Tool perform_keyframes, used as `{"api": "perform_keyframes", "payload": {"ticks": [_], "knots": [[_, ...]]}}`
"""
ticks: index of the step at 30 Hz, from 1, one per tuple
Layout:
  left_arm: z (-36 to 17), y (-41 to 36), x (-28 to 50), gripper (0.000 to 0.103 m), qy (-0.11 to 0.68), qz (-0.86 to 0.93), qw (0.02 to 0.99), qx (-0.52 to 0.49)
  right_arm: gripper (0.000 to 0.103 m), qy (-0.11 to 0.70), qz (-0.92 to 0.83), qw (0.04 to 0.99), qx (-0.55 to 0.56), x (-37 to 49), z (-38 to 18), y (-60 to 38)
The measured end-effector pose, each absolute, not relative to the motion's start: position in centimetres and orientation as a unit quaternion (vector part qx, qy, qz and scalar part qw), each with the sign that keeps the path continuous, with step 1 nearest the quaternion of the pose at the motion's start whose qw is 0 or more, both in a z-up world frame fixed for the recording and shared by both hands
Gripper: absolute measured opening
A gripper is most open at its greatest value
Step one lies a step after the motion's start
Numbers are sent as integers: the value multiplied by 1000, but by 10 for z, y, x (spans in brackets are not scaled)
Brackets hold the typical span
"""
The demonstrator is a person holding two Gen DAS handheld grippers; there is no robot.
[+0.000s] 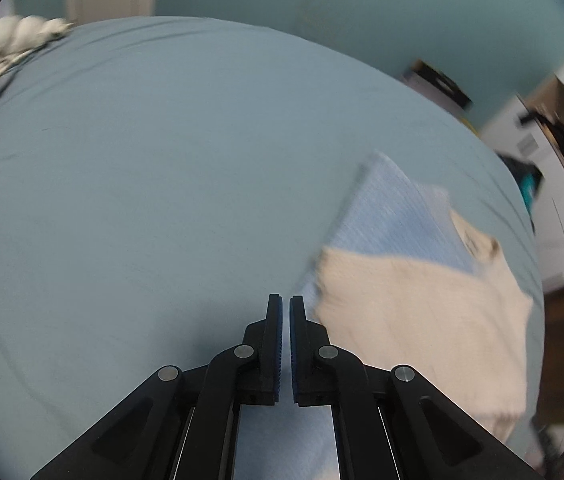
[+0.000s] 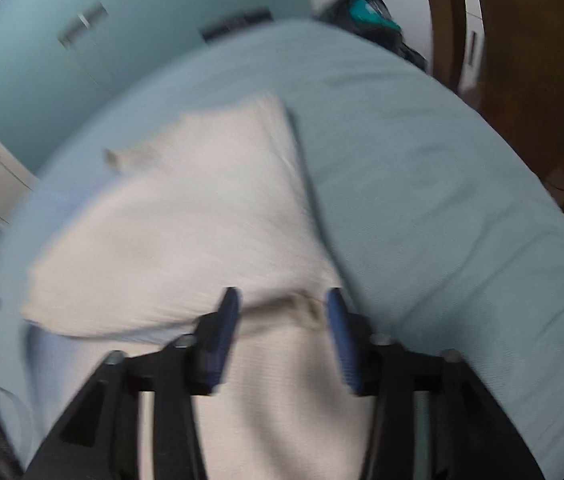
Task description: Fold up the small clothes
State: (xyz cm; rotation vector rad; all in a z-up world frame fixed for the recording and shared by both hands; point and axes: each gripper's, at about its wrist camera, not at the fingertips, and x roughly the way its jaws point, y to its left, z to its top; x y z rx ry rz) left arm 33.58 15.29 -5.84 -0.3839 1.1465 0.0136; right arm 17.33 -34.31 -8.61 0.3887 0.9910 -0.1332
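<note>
A cream knitted garment [image 1: 422, 320] lies folded on a light blue cloth [image 1: 394, 208], at the right side of a blue-green bed sheet [image 1: 161, 180]. My left gripper [image 1: 286, 300] hangs over the bare sheet just left of the garment, shut with nothing between its blue pads. In the right wrist view the cream garment [image 2: 185, 216] fills the middle, with a strip of the light blue cloth [image 2: 41, 348] showing under its left edge. My right gripper [image 2: 282, 296] is open above the garment's near folded edge, and its pads do not press on the fabric.
A heap of white and grey clothes [image 1: 9, 44] lies at the sheet's far left corner. A black box [image 1: 438, 84] sits beyond the bed's far edge. Wooden furniture [image 2: 522, 60] and a dark bag with a teal patch [image 2: 366, 12] stand past the right edge.
</note>
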Motion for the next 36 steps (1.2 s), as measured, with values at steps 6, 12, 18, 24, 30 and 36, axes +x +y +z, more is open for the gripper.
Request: {"api": "perform_keyframes", "payload": {"ticks": [6, 12, 18, 24, 30, 36], "knots": [[-69, 110, 342, 3, 563, -37, 810, -157, 84, 405, -53, 898, 164, 205, -72, -333], [-99, 67, 344, 3, 587, -50, 803, -86, 83, 479, -52, 872, 81, 264, -127, -302], [-118, 47, 350, 3, 592, -27, 805, -39, 85, 550, -90, 830, -27, 282, -148, -272], [-125, 21, 348, 3, 577, -13, 813, 69, 85, 480, 0, 877, 21, 299, -119, -239], [-134, 15, 337, 3, 556, 5, 822, 124, 95, 509, -52, 858, -47, 333, -176, -209], [-130, -1, 328, 3, 539, 24, 820, 193, 95, 517, -31, 855, -3, 315, -156, -216]]}}
